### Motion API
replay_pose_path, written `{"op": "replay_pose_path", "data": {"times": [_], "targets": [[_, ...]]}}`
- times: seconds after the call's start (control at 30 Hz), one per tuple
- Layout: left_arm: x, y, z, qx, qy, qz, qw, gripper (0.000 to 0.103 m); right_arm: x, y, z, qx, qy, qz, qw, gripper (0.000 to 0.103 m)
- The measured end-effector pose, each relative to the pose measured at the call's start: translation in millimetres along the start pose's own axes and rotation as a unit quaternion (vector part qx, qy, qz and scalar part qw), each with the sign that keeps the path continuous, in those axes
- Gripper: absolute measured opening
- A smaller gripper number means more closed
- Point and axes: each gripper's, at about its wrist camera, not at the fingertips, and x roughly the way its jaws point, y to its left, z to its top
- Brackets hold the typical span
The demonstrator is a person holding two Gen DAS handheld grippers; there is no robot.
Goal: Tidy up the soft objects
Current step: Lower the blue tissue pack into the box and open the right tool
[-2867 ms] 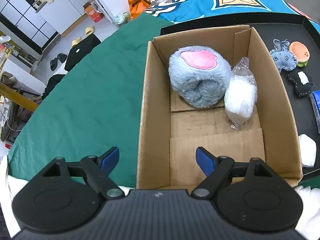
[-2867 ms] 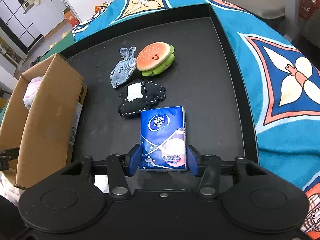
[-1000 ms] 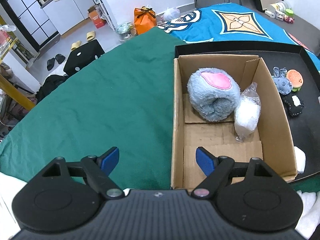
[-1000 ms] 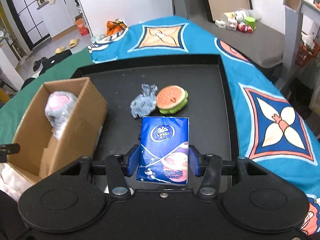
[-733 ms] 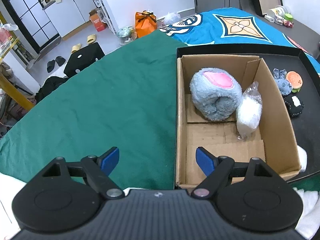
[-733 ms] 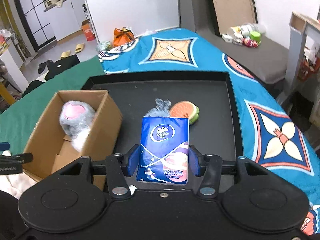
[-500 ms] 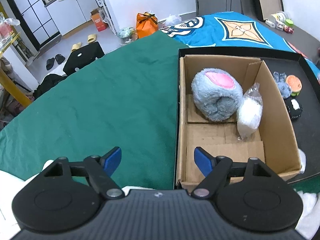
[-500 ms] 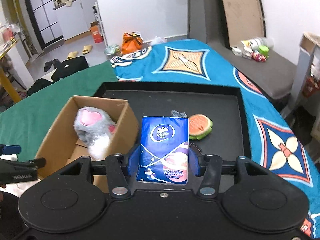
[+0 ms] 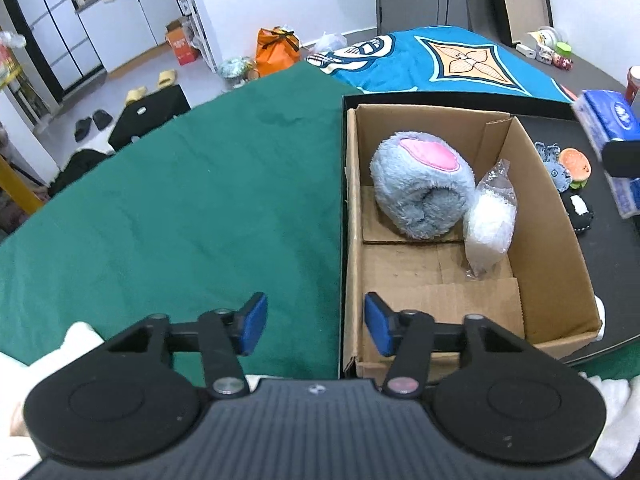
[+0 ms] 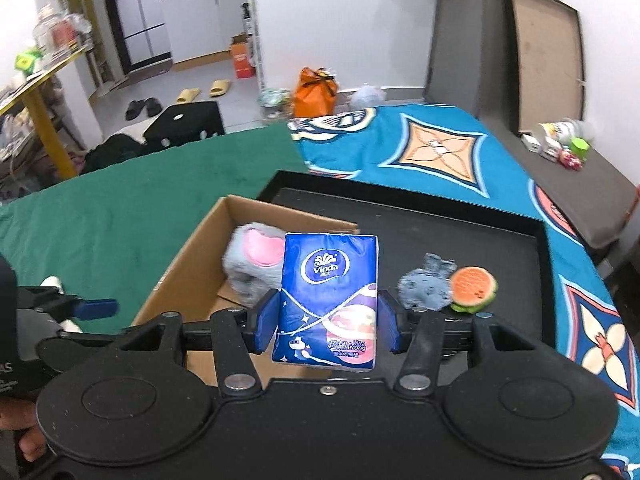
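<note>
My right gripper [image 10: 326,316] is shut on a blue tissue pack [image 10: 328,296] and holds it in the air over the near right side of the cardboard box [image 10: 180,272]. The left wrist view shows that pack [image 9: 608,120] at the right edge. Inside the box [image 9: 560,208] lie a grey plush with a pink patch [image 9: 416,188] and a clear bag of white filling [image 9: 490,216]. My left gripper [image 9: 314,322] is closing astride the box's near left wall, with its pads clear of the cardboard.
The box stands in a black tray [image 10: 460,232]. A blue-grey plush [image 10: 426,282], a burger plush [image 10: 474,282] and a black plush [image 9: 578,208] lie on the tray to the right of the box. Green cloth [image 9: 180,200] covers the table to the left, blue patterned cloth [image 10: 440,152] behind.
My right gripper has risen and carried the tissue pack left, from over the tray to the box. My left jaws have narrowed around the box's near left wall.
</note>
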Motion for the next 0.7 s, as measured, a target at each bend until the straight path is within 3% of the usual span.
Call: {"op": "replay_pose_path", "data": {"times": [0.37,0.6,0.7], "targets": [[8,1,-1,-0.004,0.001,-0.049,0.9988,0.019,21,41,12,-0.043,0.017,0.030,0.998,0.050],[10,5,-1,-0.011,0.001,-0.063,0.9979,0.015,28,54,17,-0.060,0.020,0.046,0.997,0.051],[11,7,-1,-0.017,0.003,-0.069,0.9975,0.015,31,56,21,-0.057,0.018,0.071,0.996,0.052]]}}
